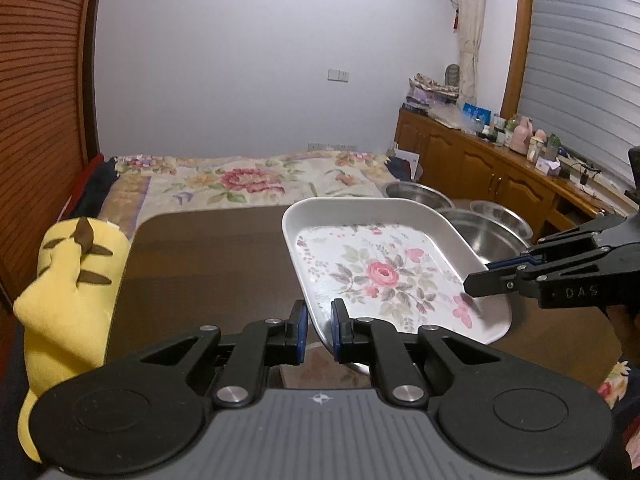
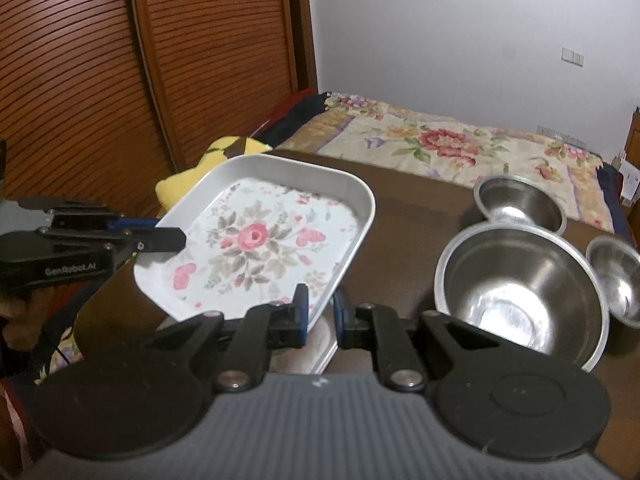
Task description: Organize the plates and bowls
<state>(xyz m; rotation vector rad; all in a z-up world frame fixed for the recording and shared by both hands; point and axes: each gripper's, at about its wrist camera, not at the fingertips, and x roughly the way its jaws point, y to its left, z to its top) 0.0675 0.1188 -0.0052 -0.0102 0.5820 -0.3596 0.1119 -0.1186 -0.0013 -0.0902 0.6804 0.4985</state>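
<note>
Both grippers are on the tray [image 1: 384, 272] right now, and it's lifted off the table [image 1: 208, 248], tilted a bit. It's a white rectangular one with a pink rose print on the inside.

The left gripper [image 1: 319, 330] has its two blue-padded fingers clamped on the tray's near rim, one pad inside the wall and one outside. In the right wrist view the same gripper [image 2: 176, 238] comes in from the left side and pinches the tray's left edge.

The right gripper [image 2: 321, 316] does the same thing on its own side: fingers closed on the rim, wall squeezed between the pads. The left wrist view shows it [image 1: 480, 276] reaching in from the right and biting the tray's right edge.

There's a second tray [image 2: 320, 344] sitting flat on the table directly under the lifted one, mostly hidden by the gripper.

Toward the table's right edge there are three steel bowls: a big bowl [image 2: 520, 292] nearest, a mid bowl [image 2: 520, 204] behind it by the far edge, and a small bowl [image 2: 618, 284] just beside the big one at the right edge.

A yellow plush [image 1: 68, 292] leans at the table's left edge. The bed [image 1: 256, 180] with a floral cover is past the far edge.
</note>
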